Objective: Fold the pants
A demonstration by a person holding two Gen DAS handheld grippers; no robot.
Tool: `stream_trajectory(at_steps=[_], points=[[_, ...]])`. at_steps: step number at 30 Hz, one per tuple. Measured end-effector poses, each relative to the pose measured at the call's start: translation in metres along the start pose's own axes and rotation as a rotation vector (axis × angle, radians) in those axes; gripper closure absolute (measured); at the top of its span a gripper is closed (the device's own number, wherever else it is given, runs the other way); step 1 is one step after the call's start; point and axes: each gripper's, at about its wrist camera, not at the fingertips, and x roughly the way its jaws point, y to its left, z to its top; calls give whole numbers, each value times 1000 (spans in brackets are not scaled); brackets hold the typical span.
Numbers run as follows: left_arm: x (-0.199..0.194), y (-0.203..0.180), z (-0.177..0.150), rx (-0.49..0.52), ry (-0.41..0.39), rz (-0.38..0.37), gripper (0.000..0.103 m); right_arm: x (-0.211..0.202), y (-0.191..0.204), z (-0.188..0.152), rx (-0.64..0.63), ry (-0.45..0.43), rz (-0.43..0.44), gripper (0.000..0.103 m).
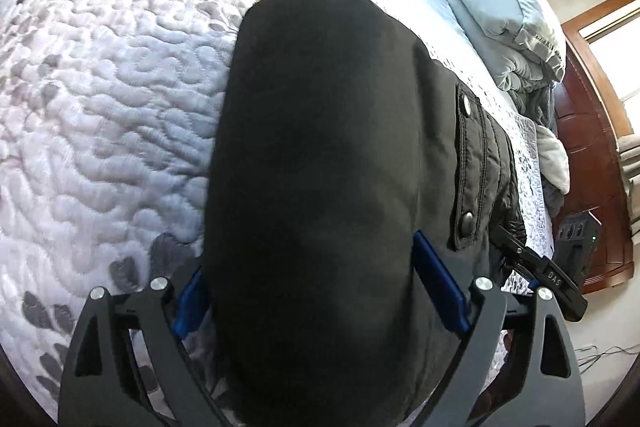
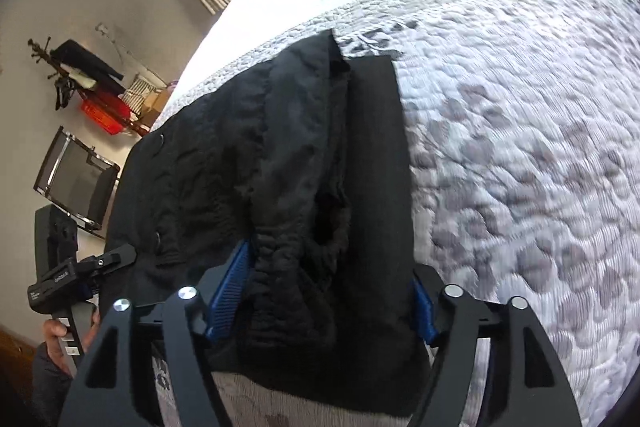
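Note:
Black pants [image 1: 320,167] lie folded in a long stack on the white and grey quilted bedspread [image 1: 100,107]. My left gripper [image 1: 308,259] stands wide over the near end, one blue pad on each side of the cloth and neither squeezing it. A snap-buttoned flap [image 1: 466,171] shows on the right side. In the right wrist view the gathered waistband [image 2: 296,267] of the pants [image 2: 260,167] sits between the pads of my right gripper [image 2: 330,263], whose jaws stand apart. A hand [image 2: 56,339] holds the left gripper [image 2: 120,259] at the pants' left edge.
Light blue pillows [image 1: 492,7] and bunched bedding are piled at the head of the bed. Dark wooden furniture [image 1: 592,155] stands beside the bed. Past the other bed edge are a mesh screen [image 2: 76,183], a red basket [image 2: 104,111] and a coat rack [image 2: 80,75].

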Motion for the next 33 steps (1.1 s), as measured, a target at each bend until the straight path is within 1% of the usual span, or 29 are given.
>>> stream_trajectory(at_steps=[1, 2, 4, 9, 10, 11, 14, 17, 19, 20, 21, 22, 23, 25, 26, 30, 33], points=[[-3, 3, -2, -6, 1, 0, 12, -3, -4, -2, 12, -1, 2, 24], [-5, 5, -4, -11, 1, -1, 12, -8, -11, -5, 32, -5, 16, 22], [-10, 10, -9, -23, 1, -3, 11, -14, -19, -11, 59, -4, 51, 21], [-26, 15, -24, -20, -28, 8, 10, -28, -31, -23, 91, -21, 83, 21], [-28, 16, -26, -22, -31, 10, 10, -32, -34, -25, 107, -28, 96, 20], [-32, 18, -29, -30, -34, 10, 10, -34, -37, -26, 123, -33, 105, 16], [-41, 22, -35, -51, -41, 16, 10, -45, -53, -27, 197, -57, 122, 14], [-54, 21, -42, -50, -78, 46, 10, -62, -60, -25, 210, -86, 96, 14], [-67, 15, -50, -30, -119, 77, 10, -77, -54, -28, 181, -113, 62, 14], [-72, 11, -54, -21, -136, 100, 10, -85, -46, -30, 142, -125, 15, 14], [-77, 6, -60, -2, -151, 152, 10, -91, -38, -32, 109, -130, -26, 14], [-80, 0, -65, 17, -159, 191, 9, -97, -28, -35, 68, -132, -90, 14], [-82, -7, -70, 43, -167, 216, 9, -101, -18, -39, 28, -140, -150, 14], [-87, -22, -82, 92, -185, 242, 6, -104, 2, -46, -20, -140, -234, 14], [-89, -30, -89, 109, -194, 269, 6, -105, 10, -50, -37, -140, -262, 14], [-96, -48, -111, 133, -244, 295, 5, -111, 31, -71, -64, -147, -289, 14], [-102, -58, -125, 144, -299, 329, 4, -111, 45, -85, -78, -132, -317, 12]])
